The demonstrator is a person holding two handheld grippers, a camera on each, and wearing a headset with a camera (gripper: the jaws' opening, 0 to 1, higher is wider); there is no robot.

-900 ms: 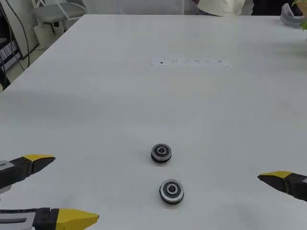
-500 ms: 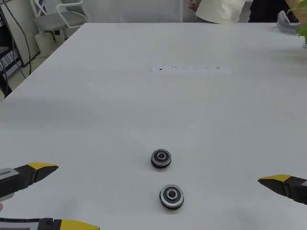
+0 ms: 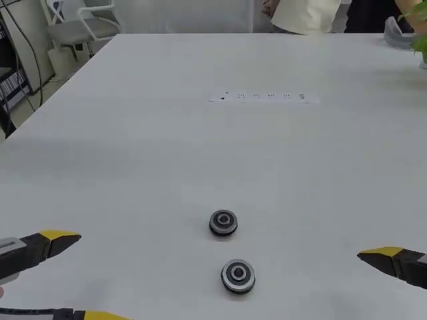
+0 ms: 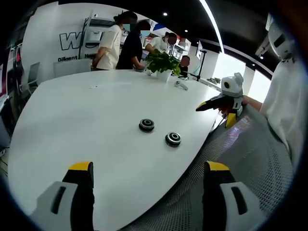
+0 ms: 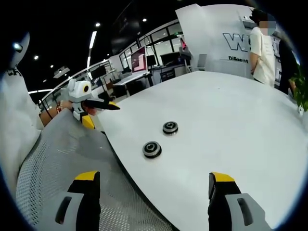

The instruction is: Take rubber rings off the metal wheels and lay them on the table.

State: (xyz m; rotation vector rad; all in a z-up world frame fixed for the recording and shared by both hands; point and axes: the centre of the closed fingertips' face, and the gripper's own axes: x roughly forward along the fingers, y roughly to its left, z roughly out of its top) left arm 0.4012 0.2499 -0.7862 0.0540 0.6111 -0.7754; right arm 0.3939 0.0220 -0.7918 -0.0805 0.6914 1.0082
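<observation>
Two small metal wheels with black rubber rings lie flat on the white table (image 3: 167,147), near its front edge. The far wheel (image 3: 223,223) (image 4: 147,125) (image 5: 170,127) and the near wheel (image 3: 238,276) (image 4: 173,139) (image 5: 151,149) are a short gap apart. My left gripper (image 3: 100,277) (image 4: 149,168) is open at the front left, well clear of both wheels. It also appears in the right gripper view as the left gripper (image 5: 91,103). My right gripper (image 3: 393,260) (image 5: 154,177) stands open at the front right, likewise apart from them. The left gripper view shows this right gripper (image 4: 221,101).
A row of flush sockets (image 3: 263,97) sits mid-table. A grey chair (image 3: 80,23) stands past the back-left corner. People (image 4: 120,43) stand at the far end beside a potted plant (image 4: 161,60). Grey mesh (image 5: 62,159) lies below the table's front edge.
The head camera has tipped, so the whole picture sits a little lower. Wheels and grippers hold their places on the table.
</observation>
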